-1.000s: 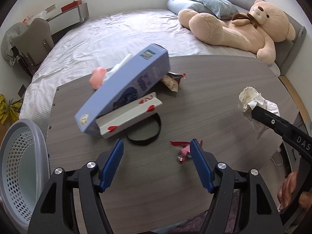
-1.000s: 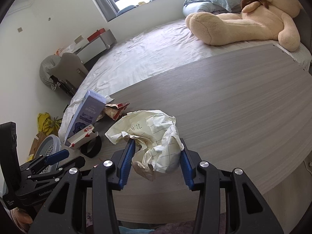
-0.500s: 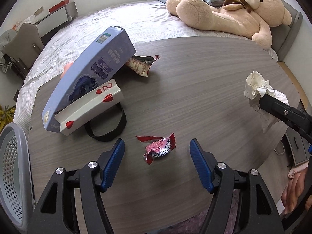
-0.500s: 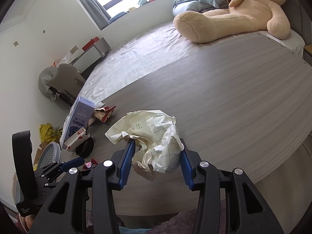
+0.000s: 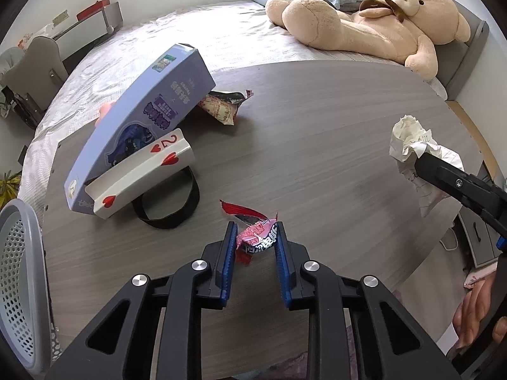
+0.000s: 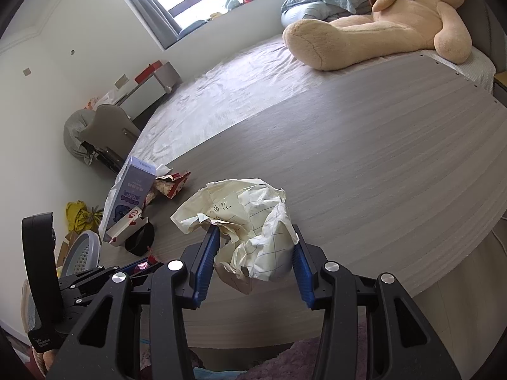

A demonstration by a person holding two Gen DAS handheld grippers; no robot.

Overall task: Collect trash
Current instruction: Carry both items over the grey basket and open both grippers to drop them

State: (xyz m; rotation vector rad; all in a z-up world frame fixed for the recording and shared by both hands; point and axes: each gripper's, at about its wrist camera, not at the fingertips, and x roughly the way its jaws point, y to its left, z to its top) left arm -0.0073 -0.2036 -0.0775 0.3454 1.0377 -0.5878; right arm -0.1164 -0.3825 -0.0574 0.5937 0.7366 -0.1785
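Trash sits in both my grippers: my left gripper [image 5: 256, 243] is clamped on a pink candy wrapper [image 5: 258, 237] at the near edge of the surface [image 5: 317, 158], and my right gripper [image 6: 253, 253] is clamped on one crumpled paper [image 6: 250, 221]. A third piece, a torn snack wrapper [image 5: 223, 107], lies far left beside the blue box [image 5: 149, 126]. Open surface spreads right. Only the left view shows the mesh basket [image 5: 19, 278] fully.

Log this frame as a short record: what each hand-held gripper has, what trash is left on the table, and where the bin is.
left hand-held gripper: shut on pink candy wrapper, low over the table
right hand-held gripper: shut on crumpled paper
trash left on table: torn snack packet beside the blue box
other items: playing card, black band
bin: grey perforated basket at the table's left edge
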